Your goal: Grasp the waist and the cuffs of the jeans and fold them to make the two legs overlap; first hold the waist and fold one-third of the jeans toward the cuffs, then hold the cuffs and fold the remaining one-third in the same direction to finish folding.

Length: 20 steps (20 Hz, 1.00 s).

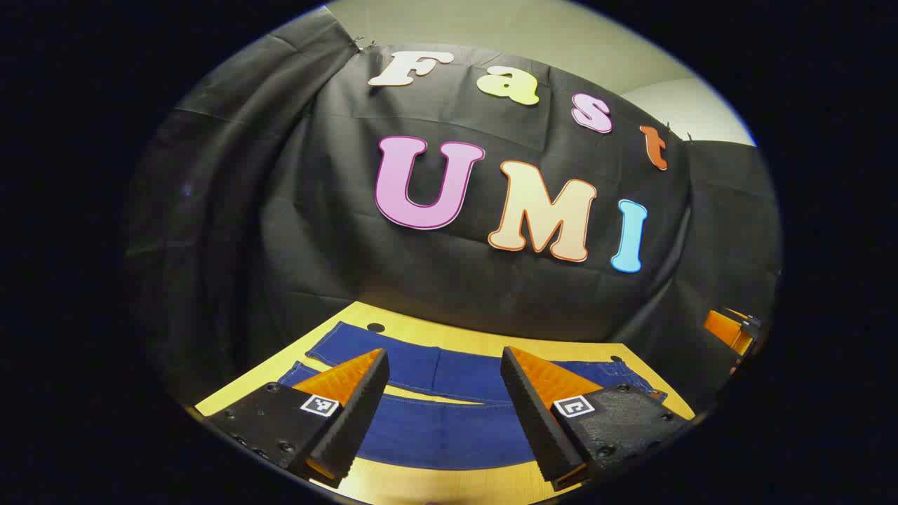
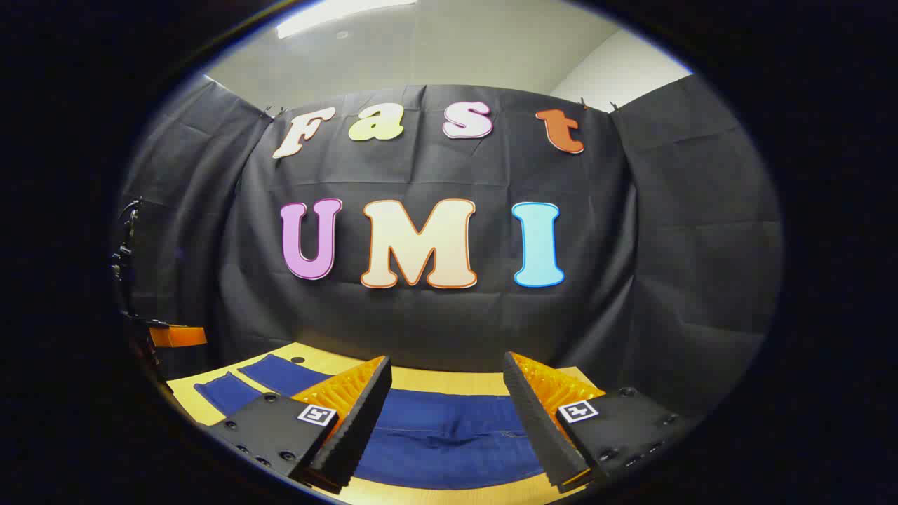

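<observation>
Jeans (image 1: pixel 449 393) lie flat and spread out on the yellow table (image 1: pixel 449 484), both legs side by side, not yet folded. My left gripper (image 1: pixel 445 393) hangs above the legs with its fingers wide apart and nothing in them. My right gripper (image 2: pixel 447 414) hangs above the waist end, fingers wide apart too, holding nothing. I think I should first go down low, one gripper at the waist and one at the cuffs, pinch just the near edge, and lift both ends together so one leg lands neatly on the other. Little is in my way; the black cloth wall (image 2: pixel 673 266) stands far behind the table
</observation>
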{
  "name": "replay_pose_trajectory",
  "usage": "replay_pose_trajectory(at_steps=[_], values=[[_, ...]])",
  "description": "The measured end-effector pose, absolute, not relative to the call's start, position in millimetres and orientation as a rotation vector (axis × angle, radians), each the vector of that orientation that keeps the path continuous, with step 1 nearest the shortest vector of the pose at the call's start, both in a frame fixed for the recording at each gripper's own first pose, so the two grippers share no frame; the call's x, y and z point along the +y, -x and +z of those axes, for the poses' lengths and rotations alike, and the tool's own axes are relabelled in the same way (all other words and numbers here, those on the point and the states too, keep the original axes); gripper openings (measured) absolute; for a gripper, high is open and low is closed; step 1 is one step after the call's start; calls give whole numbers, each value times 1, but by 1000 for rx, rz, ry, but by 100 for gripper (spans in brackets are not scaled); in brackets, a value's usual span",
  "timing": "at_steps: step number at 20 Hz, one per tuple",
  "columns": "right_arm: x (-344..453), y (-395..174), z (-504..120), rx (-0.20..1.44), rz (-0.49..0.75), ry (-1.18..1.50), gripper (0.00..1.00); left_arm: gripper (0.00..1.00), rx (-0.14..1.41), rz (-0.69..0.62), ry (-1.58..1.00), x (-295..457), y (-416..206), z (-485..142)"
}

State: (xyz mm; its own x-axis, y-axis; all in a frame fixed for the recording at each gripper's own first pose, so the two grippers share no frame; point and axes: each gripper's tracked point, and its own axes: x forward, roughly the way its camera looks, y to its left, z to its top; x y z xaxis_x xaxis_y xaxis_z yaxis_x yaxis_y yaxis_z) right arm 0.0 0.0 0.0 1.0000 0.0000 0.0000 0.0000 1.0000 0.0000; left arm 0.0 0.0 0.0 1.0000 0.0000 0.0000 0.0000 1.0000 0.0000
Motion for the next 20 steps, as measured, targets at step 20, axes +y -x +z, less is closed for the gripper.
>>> replay_pose_trajectory(at_steps=[20], values=[[34, 18, -38, 129, 14, 14, 98, 95, 144, -160, -94, 34, 5, -50]])
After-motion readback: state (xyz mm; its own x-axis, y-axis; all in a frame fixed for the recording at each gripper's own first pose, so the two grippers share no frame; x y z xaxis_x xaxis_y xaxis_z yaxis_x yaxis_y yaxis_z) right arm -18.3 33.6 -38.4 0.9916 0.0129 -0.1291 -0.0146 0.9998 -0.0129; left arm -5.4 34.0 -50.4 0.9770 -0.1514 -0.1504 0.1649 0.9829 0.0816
